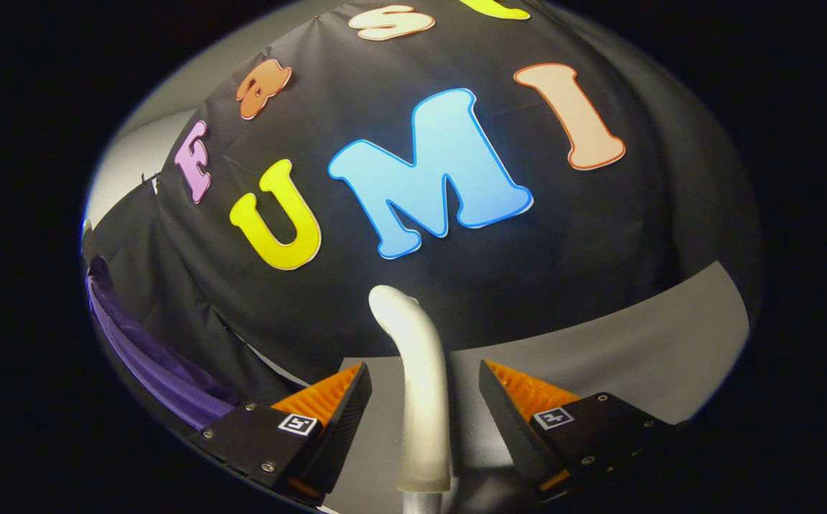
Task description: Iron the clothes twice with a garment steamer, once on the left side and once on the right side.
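A white garment steamer (413,335) stands upright between my fingers, its curved top bending a little to the left above them. My gripper (425,371) is open, with a gap showing between the steamer's handle and each finger. The steamer's lower part is hidden below the fingers. A purple garment (143,365) hangs in folds beyond and beside my left finger, against the black cloth wall.
A grey surface (634,335) runs behind the steamer and off past the right finger. The black cloth wall (563,243) closes off the back. A pale grey panel (135,153) shows above the wall's left corner.
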{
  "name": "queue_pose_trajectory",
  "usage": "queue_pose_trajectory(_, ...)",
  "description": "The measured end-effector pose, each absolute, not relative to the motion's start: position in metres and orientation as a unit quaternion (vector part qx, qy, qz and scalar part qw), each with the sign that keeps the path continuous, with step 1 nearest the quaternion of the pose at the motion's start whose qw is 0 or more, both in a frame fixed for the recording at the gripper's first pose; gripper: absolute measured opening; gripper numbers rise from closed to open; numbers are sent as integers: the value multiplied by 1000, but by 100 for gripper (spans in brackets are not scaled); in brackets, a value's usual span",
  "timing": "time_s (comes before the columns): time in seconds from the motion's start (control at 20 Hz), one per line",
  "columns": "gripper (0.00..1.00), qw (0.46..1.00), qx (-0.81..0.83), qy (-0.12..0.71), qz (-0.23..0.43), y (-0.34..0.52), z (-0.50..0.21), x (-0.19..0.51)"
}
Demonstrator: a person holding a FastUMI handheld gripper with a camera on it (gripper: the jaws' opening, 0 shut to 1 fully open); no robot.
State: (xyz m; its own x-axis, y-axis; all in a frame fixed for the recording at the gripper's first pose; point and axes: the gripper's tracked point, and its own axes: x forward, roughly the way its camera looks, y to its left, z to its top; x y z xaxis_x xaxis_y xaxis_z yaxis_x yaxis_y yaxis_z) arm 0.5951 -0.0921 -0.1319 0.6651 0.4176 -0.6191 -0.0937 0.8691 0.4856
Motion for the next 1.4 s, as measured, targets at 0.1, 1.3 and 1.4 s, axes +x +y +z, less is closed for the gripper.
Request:
queue_pose_trajectory(0.1,93,872,229,405,149,-88,-144,596)
queue_pose_trajectory(1.3,31,871,329,318,179,-88,-74,543)
queue_pose_trajectory(1.4,31,885,320,285,184,-84,-50,518)
